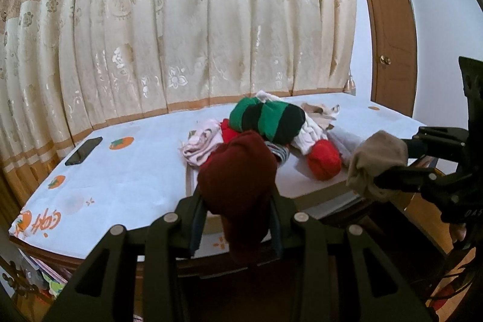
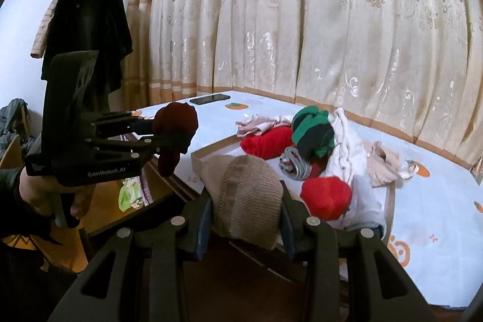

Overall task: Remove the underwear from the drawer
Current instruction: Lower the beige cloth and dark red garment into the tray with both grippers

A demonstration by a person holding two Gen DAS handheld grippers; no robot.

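Note:
My left gripper is shut on a dark red rolled garment, held just above the table's near edge. In the right wrist view the same left gripper shows at the left with the dark red garment, a hand around its handle. My right gripper is shut on a beige knitted garment. From the left wrist view, the right gripper and its beige garment hang at the right. Whether a drawer is in view I cannot tell.
A shallow tray on the white printed tablecloth holds several rolled clothes: a green-and-black bundle, red bundles, pink and white pieces. A black phone lies far left. Curtains hang behind; a door stands right.

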